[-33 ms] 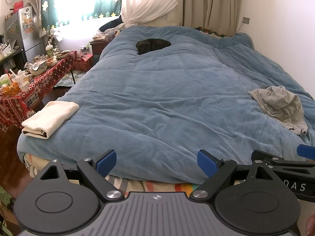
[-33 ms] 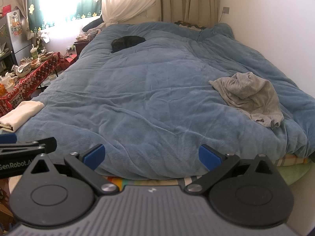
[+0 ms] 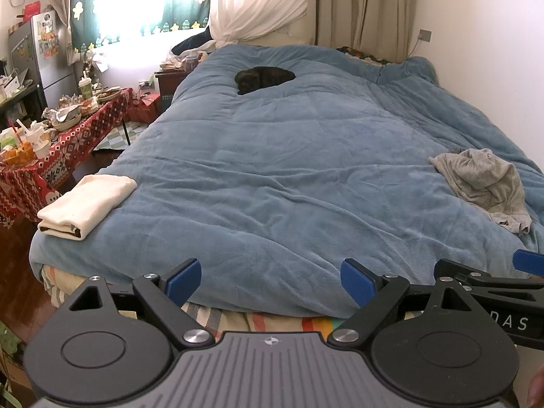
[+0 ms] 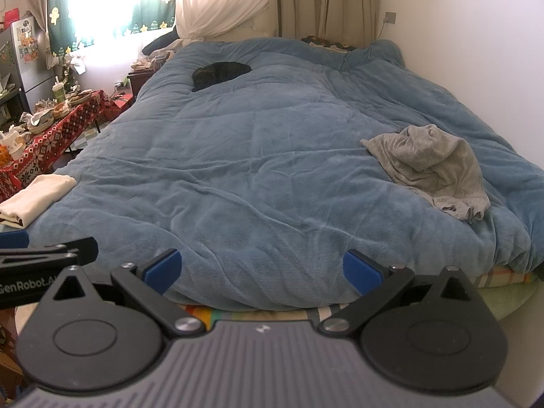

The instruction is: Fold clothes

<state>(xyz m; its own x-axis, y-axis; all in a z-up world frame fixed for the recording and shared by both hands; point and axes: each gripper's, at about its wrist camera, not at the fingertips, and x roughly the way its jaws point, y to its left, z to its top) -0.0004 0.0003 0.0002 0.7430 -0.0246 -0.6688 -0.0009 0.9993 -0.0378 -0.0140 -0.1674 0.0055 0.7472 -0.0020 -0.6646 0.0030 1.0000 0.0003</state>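
Note:
A crumpled grey garment [image 3: 482, 183] [image 4: 431, 170] lies on the right side of the blue duvet [image 3: 272, 176] [image 4: 244, 170]. A folded cream garment [image 3: 88, 200] [image 4: 34, 197] rests at the bed's near left corner. My left gripper [image 3: 272, 280] hovers open over the foot of the bed with nothing between its blue pads. My right gripper [image 4: 261, 270] is open and empty too, beside the left one and nearer the grey garment. Both are well short of either garment.
A dark curled shape [image 3: 263, 78] [image 4: 219, 73], perhaps a cat, lies near the head of the bed. Left of the bed stands a cluttered table with a red patterned cloth [image 3: 68, 142], with a fridge [image 3: 34, 54] behind it. A white wall [image 4: 476, 51] runs along the right.

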